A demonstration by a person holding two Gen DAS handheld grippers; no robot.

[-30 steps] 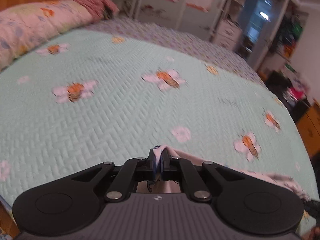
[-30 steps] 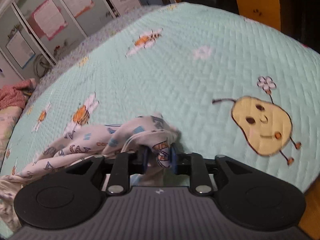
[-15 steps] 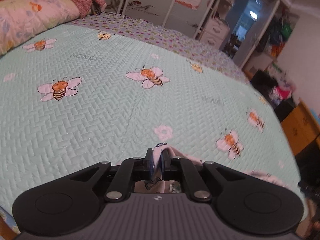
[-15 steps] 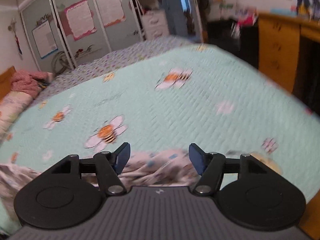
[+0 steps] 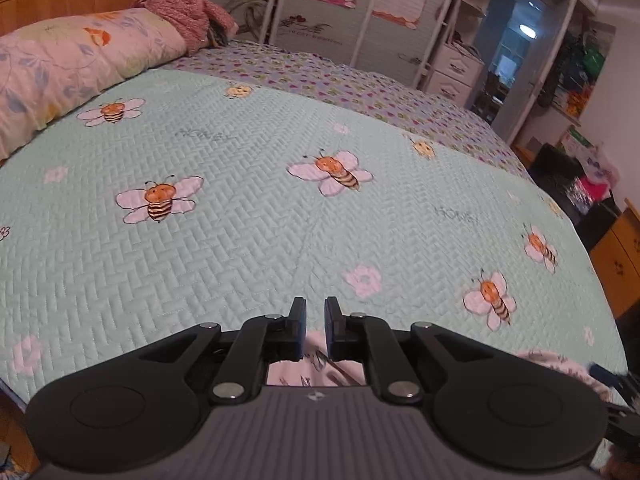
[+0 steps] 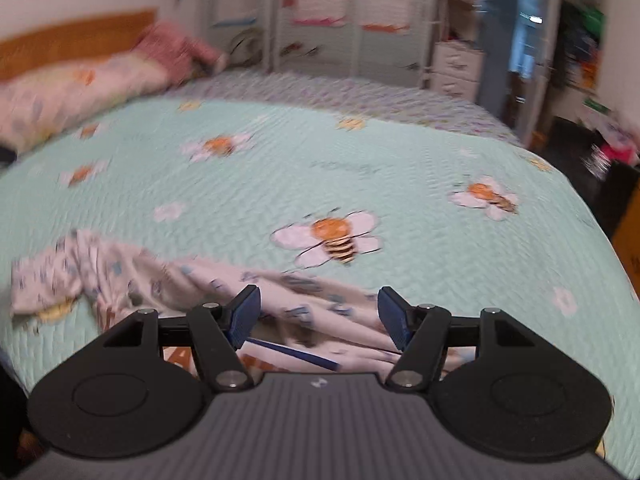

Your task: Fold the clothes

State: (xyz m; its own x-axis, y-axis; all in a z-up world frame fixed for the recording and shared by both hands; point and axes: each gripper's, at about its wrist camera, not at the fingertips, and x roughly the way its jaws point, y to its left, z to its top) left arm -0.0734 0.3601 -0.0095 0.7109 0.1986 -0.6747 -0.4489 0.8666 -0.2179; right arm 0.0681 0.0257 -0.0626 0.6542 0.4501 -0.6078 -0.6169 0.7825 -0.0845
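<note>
My bed (image 5: 248,240) is the work surface here, a broad mint quilt printed with bees, and the step in hand, as I judge it, is letting go of the garment (image 6: 168,280) so that it lies spread and ready for a fold. To do that well I want both releases clean: no cloth snagging on a pad as I draw off, no drag that pulls the fabric back into a heap. After that I should look the whole piece over, find a true edge or corner, and take hold there, not on a bunched ridge.

The garment lies on the near part of the bed, close to the edge by me, stretched roughly side to side. It is pale, pinkish white, printed with small blue and dark motifs, thin and soft, and still rumpled: a raised wrinkle runs across its middle and its left end is bunched. The right wrist view is blurred, so I cannot tell which part of the garment is which.

My right gripper (image 6: 319,316) hangs above the middle of the cloth with its jaws standing wide and nothing between them; the fabric lies below, apart from the pads.

My left gripper (image 5: 315,322) is over the cloth's other end. Its jaws are opening, only a narrow gap so far, and I see quilt through that gap; the cloth shows just beneath and behind the fingers, not pinched.
</note>
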